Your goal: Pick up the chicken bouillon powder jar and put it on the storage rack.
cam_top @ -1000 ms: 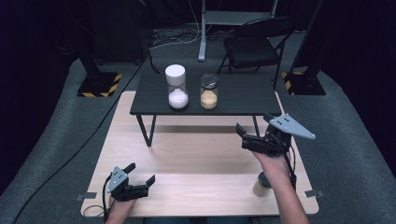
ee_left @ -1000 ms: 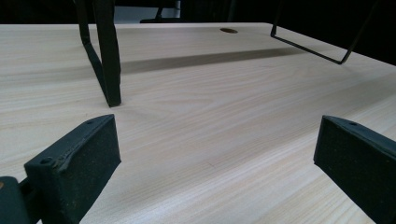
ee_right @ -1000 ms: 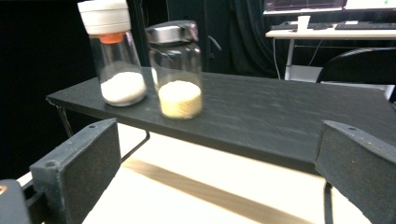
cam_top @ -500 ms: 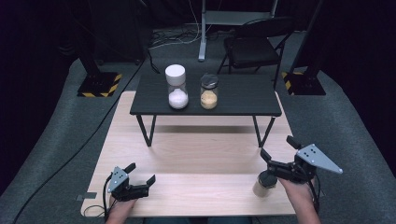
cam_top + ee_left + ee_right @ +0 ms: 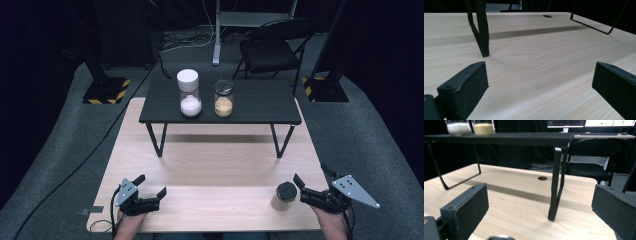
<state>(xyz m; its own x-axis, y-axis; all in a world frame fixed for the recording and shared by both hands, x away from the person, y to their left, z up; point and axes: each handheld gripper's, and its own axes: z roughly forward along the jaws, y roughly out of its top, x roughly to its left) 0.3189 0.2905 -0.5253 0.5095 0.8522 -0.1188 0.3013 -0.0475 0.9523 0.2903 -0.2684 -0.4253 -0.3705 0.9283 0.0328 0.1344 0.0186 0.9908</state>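
Small dark-lidded jar (image 5: 285, 196) upright, wooden table's (image 5: 220, 165) near right edge.

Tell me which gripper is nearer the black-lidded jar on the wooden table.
Right. The right gripper sits open just beside the black-lidded jar, at its right; the left gripper rests open far across the wooden table.

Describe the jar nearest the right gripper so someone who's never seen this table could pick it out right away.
Start at the light wooden table and go to its near right corner, just in front of the open right gripper. The small jar stands there alone on the wood, with a dark lid and tan contents. The white-lidded jar and the other dark-lidded jar sit up on the black shelf.
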